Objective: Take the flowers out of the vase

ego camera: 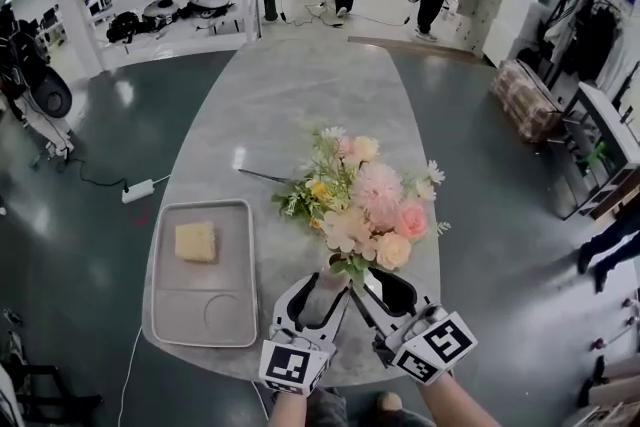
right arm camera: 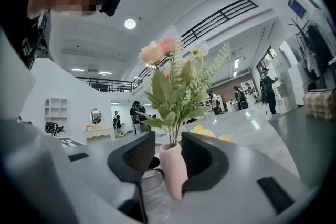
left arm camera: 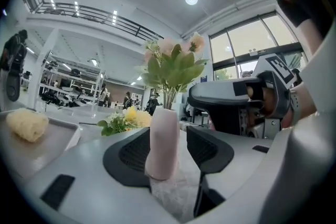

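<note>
A bouquet of pink, cream and white flowers (ego camera: 375, 205) stands in a slim pink vase (left arm camera: 164, 141) near the table's front edge. In the head view the blooms hide most of the vase. My left gripper (ego camera: 322, 287) and right gripper (ego camera: 385, 287) lie level side by side and point at the vase's base. In the left gripper view the vase rises between the wide jaws, close to the left pad (left arm camera: 134, 152). The right gripper view shows the vase (right arm camera: 173, 176) between spread jaws, with a gap on each side. Both grippers are open. A small yellow and white bunch (ego camera: 308, 192) lies on the table behind the vase.
A grey tray (ego camera: 170, 310) with a yellow sponge (ego camera: 195, 242) sits on the marble table (ego camera: 290, 95) to the left of the vase. A thin dark stem (ego camera: 262, 177) lies on the tabletop. People stand at the far end of the room, and shelving stands at far left.
</note>
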Motion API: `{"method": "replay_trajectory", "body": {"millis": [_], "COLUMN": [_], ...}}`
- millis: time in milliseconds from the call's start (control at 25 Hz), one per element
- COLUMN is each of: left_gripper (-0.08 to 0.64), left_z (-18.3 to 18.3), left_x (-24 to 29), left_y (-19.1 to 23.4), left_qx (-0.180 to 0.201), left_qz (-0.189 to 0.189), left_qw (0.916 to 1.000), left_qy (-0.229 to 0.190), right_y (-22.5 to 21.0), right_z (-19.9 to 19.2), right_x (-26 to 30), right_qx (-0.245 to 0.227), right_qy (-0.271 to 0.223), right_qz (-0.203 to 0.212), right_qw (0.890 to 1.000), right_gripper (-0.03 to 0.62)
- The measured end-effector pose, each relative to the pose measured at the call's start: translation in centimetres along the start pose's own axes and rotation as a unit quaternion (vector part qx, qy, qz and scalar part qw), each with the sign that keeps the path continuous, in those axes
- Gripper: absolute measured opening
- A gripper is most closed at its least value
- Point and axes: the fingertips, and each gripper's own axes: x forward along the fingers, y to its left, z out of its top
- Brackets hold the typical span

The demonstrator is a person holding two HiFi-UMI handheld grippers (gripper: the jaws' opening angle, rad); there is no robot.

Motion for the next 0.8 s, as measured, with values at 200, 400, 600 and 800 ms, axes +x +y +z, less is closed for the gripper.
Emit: {"method": "replay_trajectory", "body": {"millis": [200, 400, 600, 800], "left_gripper": [0.219, 0.224, 0.229, 0.23], "left_z": [0.5, 0.3, 0.3, 0.1], "left_x": [1.4, 2.4, 2.6, 2.6], "left_y": [-0.1, -0.2, 0.0, 0.3], "left_qx": [0.021, 0.032, 0.055, 0.052], "left_qz": [-0.017, -0.03, -0.034, -0.038], "left_qw": [0.9996, 0.999, 0.9977, 0.9977], "left_qy": [0.008, 0.011, 0.018, 0.018], "right_y": [-0.9, -1.3, -1.3, -1.3], "right_z": [0.4, 0.2, -0.2, -0.6], "right_x": [1.3, 2.1, 2.9, 3.8], "right_qx": [0.001, -0.004, -0.011, -0.019], "right_qy": [-0.004, -0.003, 0.001, -0.002], "right_qz": [-0.014, -0.013, -0.012, -0.015], "right_qw": [1.0, 1.0, 1.0, 1.0], "right_gripper": [0.15, 0.152, 0.15, 0.15]}}
